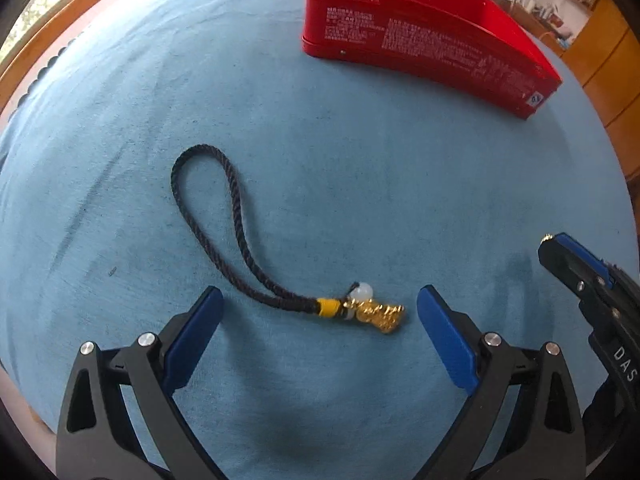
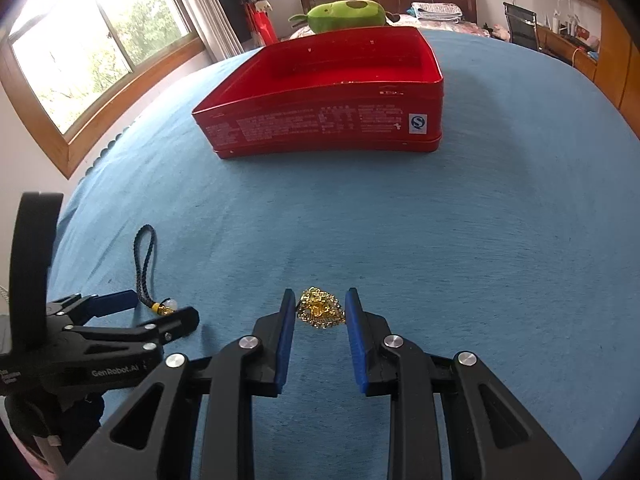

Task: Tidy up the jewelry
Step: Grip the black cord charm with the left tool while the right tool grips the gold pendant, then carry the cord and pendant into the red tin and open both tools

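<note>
Only the right wrist view looks over the rim into the red tin point(image 2: 320, 92), whose visible inside holds nothing I can make out; the left wrist view gives just its printed outer wall, up at 1 o'clock. The right view alone also shows the gold ornament point(image 2: 320, 309) sitting between the blue pads of the right gripper point(image 2: 319, 300): the left pad seems to touch it, a sliver of blue cloth point(image 2: 480, 240) shows by the right pad, so whether it is clamped I cannot tell. In the left view that gripper is only a dark tip at 3 o'clock. The left gripper point(image 1: 318, 300) points steeply down with its tongs wide apart, straddling the gold charm point(image 1: 380, 314) of the braided cord point(image 1: 224, 224), touching neither; the cord's loop runs off toward 11 o'clock. Cord and ornament lie on the cloth, well short of the tin at 12 o'clock.
</note>
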Motion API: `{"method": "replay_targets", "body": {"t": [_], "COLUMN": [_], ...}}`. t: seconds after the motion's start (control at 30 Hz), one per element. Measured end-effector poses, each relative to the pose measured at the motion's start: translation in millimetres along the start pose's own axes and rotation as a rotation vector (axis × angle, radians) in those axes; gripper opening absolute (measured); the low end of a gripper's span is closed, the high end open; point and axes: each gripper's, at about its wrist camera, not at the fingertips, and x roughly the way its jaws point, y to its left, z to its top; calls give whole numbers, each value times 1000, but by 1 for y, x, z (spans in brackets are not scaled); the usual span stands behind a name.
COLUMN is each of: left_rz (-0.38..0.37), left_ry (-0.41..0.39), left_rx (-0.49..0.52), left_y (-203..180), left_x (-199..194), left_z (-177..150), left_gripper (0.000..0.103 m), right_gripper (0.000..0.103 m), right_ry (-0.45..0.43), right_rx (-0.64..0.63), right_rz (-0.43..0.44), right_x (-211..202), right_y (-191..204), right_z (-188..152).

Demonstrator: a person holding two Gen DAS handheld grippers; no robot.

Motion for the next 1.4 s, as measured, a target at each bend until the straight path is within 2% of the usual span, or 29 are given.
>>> {"method": "replay_targets", "body": {"t": [0.07,0.13,0.27,0.33,0.4,0.47,0.8,0.93,1.17,1.4], "left_rz": [-22,-28,-70,-102,-136,-148,-200,-216,-199,-163], "left_ry": [-6,-26,-28,-28,-26,-39,-119,-153,-200,-211], "left_rx": [-15,-33,-45,-47,-42,-34,-28,-3,34,67], "left_y": [1,4,11,16,22,27,56,52,42,33], "left_x": [-1,-5,-8,-10,-11,-13,-38,-47,-57,-52], "left_z": [2,4,7,7,7,7,0,1,3,1], "left_gripper": [91,69,48,27,22,8,7,7,7,7], "right_gripper": [25,25,25,25,25,25,25,25,25,25], "right_ry": [2,6,10,11,14,17,43,28,6,43], "right_rx": [1,0,3,6,4,-3,-16,-13,-2,21], "right_rz": [4,4,6,5,0,-3,44,38,3,-22], "right_x": [0,2,4,3,4,3,5,-2,-14,1], "right_y": [-2,-2,-3,-2,0,4,24,28,22,9], "right_z": [0,0,1,1,1,2,2,4,5,-1]}}
